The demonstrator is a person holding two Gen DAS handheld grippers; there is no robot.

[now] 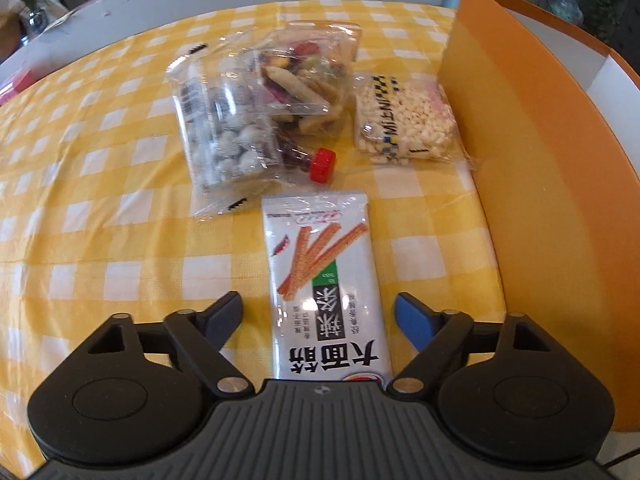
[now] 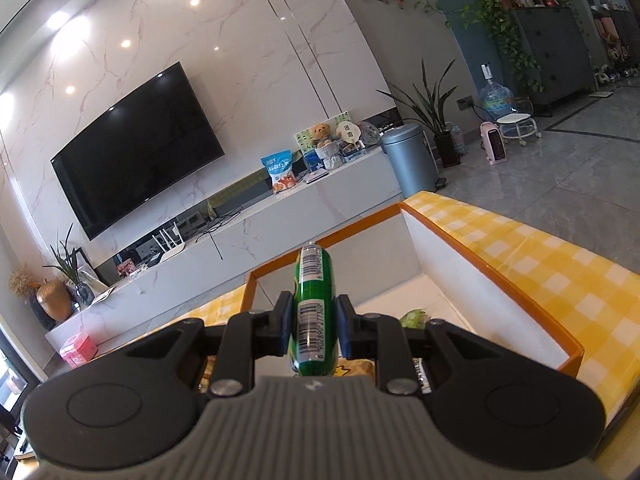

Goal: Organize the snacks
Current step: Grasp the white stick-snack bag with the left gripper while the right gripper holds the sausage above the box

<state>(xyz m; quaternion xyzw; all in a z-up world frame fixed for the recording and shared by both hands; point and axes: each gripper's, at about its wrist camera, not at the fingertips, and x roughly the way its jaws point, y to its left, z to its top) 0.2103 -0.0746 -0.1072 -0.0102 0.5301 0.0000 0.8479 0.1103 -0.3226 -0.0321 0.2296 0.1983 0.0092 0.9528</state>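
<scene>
Five snack packets [image 1: 326, 292], one bottle [image 1: 316, 164], one orange box [image 1: 540, 160].

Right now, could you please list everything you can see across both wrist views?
Spicy-strip packet: 1, white, on the cloth between the open left pads.
Clear snack bags: about 3, heaped further back.
Small bottle: 1, red cap, under the heap.
Box: 1, orange outside, white inside, right of the snacks.
Tablecloth: 1, yellow check.
Green packet: 1, above the box.
Left gripper: open.
Right gripper: shut on the green packet.
</scene>
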